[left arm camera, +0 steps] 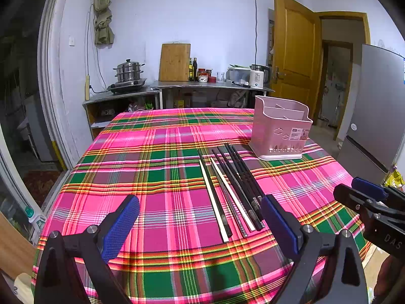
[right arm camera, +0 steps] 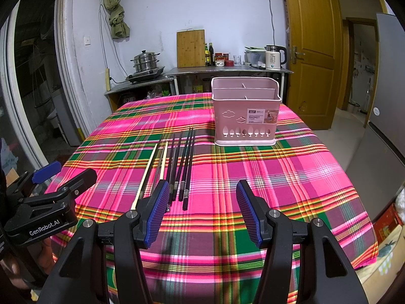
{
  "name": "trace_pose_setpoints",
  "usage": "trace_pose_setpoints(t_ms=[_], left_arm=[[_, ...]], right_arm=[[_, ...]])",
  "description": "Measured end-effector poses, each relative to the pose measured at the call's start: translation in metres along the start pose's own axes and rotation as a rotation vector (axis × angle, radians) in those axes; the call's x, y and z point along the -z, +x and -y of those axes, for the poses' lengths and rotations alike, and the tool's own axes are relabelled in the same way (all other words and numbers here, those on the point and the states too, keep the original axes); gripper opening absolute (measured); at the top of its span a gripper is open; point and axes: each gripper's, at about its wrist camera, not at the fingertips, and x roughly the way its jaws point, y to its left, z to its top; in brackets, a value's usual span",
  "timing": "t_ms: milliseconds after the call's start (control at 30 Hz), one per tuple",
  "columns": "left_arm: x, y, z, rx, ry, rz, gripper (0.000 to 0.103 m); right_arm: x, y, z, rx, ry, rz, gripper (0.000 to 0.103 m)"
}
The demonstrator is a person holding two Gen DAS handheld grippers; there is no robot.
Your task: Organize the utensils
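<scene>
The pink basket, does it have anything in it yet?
Apparently empty: the pink basket shows only bare dividers on top, and the chopsticks lie on the tablecloth.

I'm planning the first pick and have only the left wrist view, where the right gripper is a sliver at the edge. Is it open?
Observer: Yes. In its own view the right gripper is wide open and holds nothing.
Operator: What lies ahead of it?
Observer: Mostly bare tablecloth. The chopsticks lie toward its left finger.
Operator: How is the basket turned?
Observer: The pink basket shows its labelled long side squarely to the right gripper. One long compartment runs along the front, with two smaller ones behind.
</scene>
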Motion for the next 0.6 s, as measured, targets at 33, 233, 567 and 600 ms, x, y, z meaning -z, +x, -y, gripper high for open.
trace_pose_setpoints(t_ms=[33, 233, 567, 600], left_arm=[[0.0, 0.0, 0.0, 0.0, 0.0, -0.001, 0.098], [0.0, 0.004, 0.001, -0.001, 0.0, -0.014, 0.097], [-0.001, 0.048, -0.011, 0.011, -0.012, -0.087, 0.097], [-0.002, 0.054, -0.012, 0.014, -0.016, -0.099, 0.097]], right_arm=[[0.0, -0.001, -0.001, -0.001, -0.001, -0.001, 0.056], [0.001, 0.003, -0.002, -0.003, -0.001, -0.008, 0.056], [-0.008, 0.032, 0.004, -0.034, -0.005, -0.047, 0.056], [-0.009, 0.036, 0.004, -0.039, -0.007, -0.051, 0.056]])
